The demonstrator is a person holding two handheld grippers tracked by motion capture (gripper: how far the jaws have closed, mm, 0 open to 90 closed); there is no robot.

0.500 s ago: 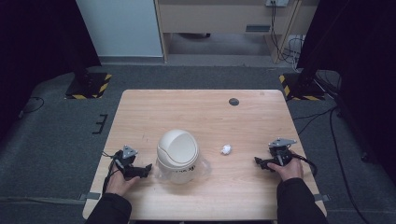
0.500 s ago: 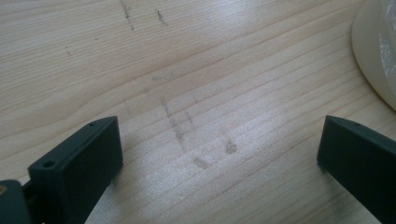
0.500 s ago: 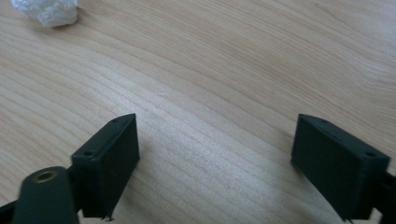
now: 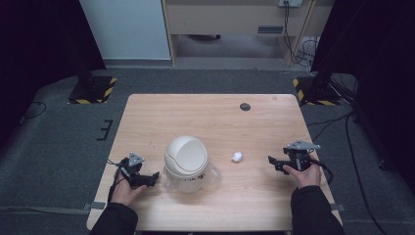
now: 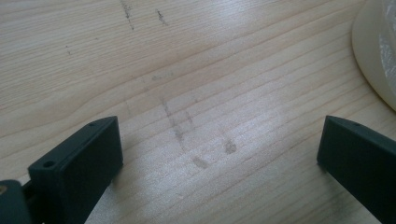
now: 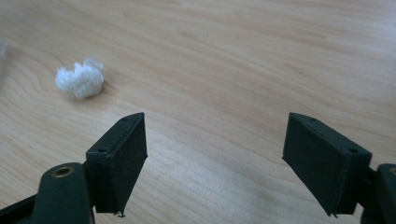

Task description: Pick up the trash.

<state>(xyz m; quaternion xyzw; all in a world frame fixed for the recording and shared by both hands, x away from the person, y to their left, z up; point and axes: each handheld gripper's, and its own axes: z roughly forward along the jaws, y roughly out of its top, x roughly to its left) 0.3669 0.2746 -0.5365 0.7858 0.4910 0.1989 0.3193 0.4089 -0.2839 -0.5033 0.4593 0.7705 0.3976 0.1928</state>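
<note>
Nothing of the work looks done yet — the crumpled white paper wad (image 4: 237,156) lies loose on the wooden table (image 4: 210,112), just to the right of the small swing-lid trash bin (image 4: 186,157), apart from it and untouched. The bin stands upright near the person's edge of the table, its cream domed lid sitting over a clear body; whether the flap is pushed in at all cannot be told from the high view. The right gripper (image 4: 272,162) rests low over the table well to the right of the bin, beyond the wad, with its jaws pointing toward the wad. In the right gripper view its own jaws are spread wide with bare wood between them, and the wad (image 6: 80,78) sits ahead and off to the left of the gap, not lined up with it. The left gripper (image 4: 155,175) sits just to the left of the bin, close to its base without clearly touching it; in the left gripper view its jaws are spread as well, empty, with the bin's pale curved edge (image 5: 373,51) at the far right. As a judgement, the whole job remains — reach across to the wad, pinch it, carry it to the bin and push it through the lid, with the left gripper perhaps steadying the bin.
</note>
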